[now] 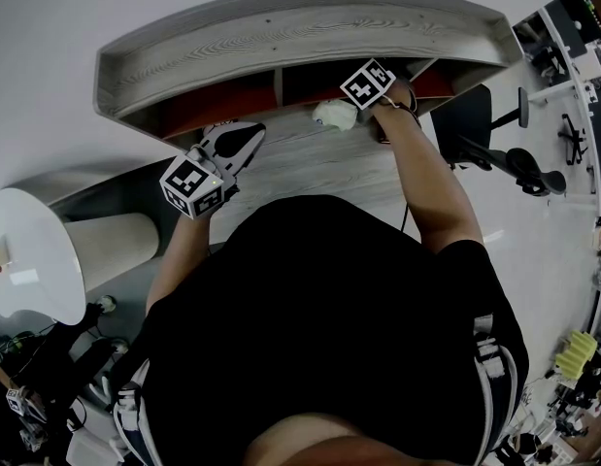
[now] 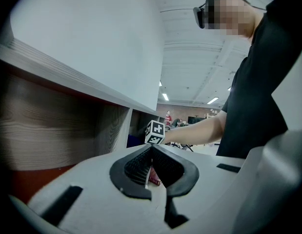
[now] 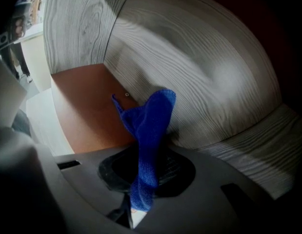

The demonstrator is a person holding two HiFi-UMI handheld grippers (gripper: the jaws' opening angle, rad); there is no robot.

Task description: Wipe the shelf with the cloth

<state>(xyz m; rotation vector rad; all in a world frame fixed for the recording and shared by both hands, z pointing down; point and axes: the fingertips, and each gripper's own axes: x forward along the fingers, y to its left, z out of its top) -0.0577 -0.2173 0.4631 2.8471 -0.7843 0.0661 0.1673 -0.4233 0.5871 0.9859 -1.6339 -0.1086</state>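
Note:
The shelf (image 1: pixel 281 29) is a grey wood-grain unit with orange-red compartments, straight ahead of me. My right gripper (image 1: pixel 333 115) reaches into the middle compartment, its marker cube above it. In the right gripper view this gripper (image 3: pixel 145 165) is shut on a blue cloth (image 3: pixel 151 118), which stands up from the jaws close to the grey wood wall (image 3: pixel 204 67) and an orange-brown panel (image 3: pixel 87 106). My left gripper (image 1: pixel 244 140) hovers outside the left compartment, its jaws shut with nothing held. In the left gripper view that gripper (image 2: pixel 151 165) points along the shelf front towards the right gripper's cube (image 2: pixel 154 131).
The grey wood-grain ledge (image 1: pixel 310 168) runs below the compartments. A white round top (image 1: pixel 28 255) and a pale cylinder (image 1: pixel 106 250) stand at my left. A black office chair (image 1: pixel 499 149) is at the right. A divider (image 2: pixel 114 128) separates the compartments.

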